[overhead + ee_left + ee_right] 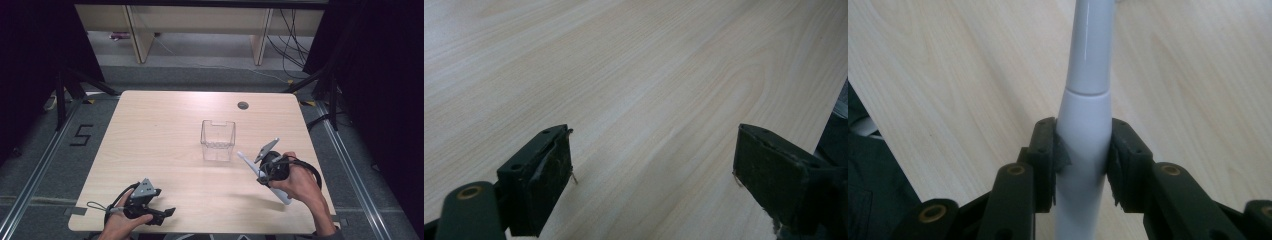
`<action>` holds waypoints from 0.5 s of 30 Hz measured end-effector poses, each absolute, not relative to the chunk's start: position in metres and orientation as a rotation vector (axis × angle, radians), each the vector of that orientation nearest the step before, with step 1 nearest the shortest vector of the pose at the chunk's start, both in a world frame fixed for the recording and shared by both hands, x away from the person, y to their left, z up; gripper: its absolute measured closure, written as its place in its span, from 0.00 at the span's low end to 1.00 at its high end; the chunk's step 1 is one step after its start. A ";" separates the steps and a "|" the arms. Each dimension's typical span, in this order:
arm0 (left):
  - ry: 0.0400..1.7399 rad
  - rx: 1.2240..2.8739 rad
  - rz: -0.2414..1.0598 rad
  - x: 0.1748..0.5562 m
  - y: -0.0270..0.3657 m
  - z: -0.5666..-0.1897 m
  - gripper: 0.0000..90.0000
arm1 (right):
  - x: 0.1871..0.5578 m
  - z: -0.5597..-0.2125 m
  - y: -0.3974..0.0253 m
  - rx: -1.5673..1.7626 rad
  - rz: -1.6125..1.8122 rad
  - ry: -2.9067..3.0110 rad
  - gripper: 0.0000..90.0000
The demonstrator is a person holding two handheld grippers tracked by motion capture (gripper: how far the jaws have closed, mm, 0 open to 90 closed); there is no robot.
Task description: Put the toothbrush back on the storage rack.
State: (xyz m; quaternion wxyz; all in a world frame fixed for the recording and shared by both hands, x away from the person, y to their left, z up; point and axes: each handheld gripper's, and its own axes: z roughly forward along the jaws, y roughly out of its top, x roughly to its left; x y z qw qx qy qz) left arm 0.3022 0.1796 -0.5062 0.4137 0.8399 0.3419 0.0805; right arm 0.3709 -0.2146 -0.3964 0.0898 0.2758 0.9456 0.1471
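A clear plastic box stands open-topped near the middle of the light wooden table. My right gripper is at the right, just right of the box and a little nearer, shut on a white electric toothbrush whose thin end points up and left toward the box. In the right gripper view the two black jaws press on the toothbrush's thick body from both sides. My left gripper rests low at the table's front left edge, open, with bare wood between its jaws.
A small round grommet sits in the table near the far edge. Beyond the table are wooden furniture legs and loose cables on the grey floor. A "5" marking lies on the floor at left.
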 end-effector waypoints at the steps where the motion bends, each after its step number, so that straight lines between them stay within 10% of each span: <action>1: 0.860 2.111 0.202 0.302 0.180 -0.506 0.17 | 0.371 -0.393 -0.217 0.814 0.464 2.800 0.75; 15: 0.862 2.101 0.204 0.302 0.179 -0.507 0.17 | 0.389 -0.379 -0.244 0.933 0.781 2.592 0.75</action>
